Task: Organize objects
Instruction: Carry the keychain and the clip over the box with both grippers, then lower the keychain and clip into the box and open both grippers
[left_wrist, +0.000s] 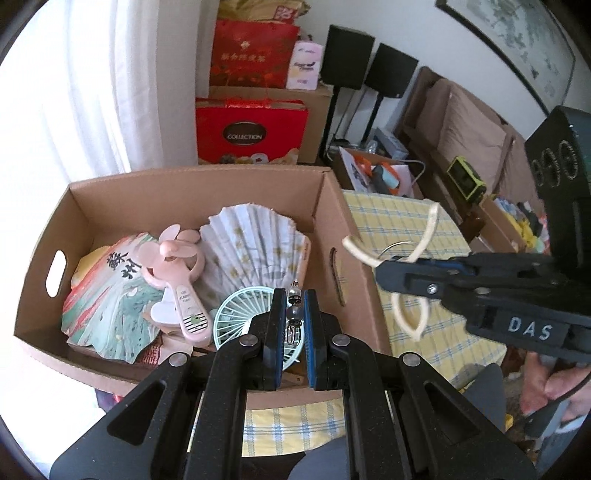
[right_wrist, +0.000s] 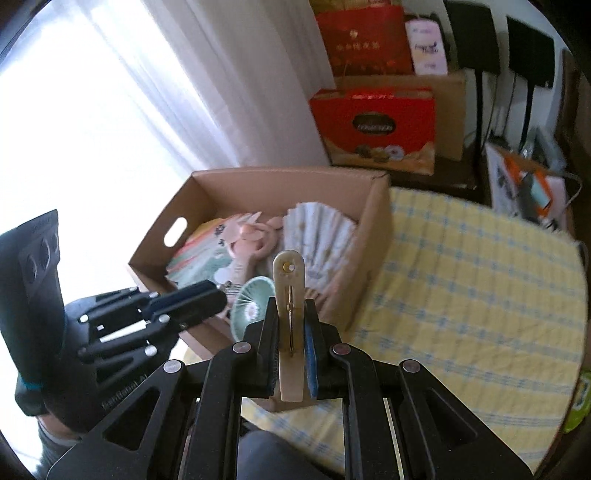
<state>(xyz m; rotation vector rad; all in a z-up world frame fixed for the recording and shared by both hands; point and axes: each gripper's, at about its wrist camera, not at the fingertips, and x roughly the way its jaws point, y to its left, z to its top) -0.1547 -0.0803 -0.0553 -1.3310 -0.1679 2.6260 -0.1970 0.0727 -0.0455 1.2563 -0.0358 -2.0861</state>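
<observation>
I judge I'm mid-carry toward the cardboard box (left_wrist: 192, 177). My left tool (left_wrist: 294, 317) is clamped on a beaded charm (left_wrist: 294, 299) hanging over the box's 5 o'clock corner, above the mint fan (left_wrist: 236, 314). My right tool (right_wrist: 291, 332) pinches a cream folded fan (right_wrist: 290, 295) at the box's 3 o'clock wall. Next: bring both inside the rim, then release.

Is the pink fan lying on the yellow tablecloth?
No, the pink fan lies inside the cardboard box, between the paper fans, not on the tablecloth.
</observation>
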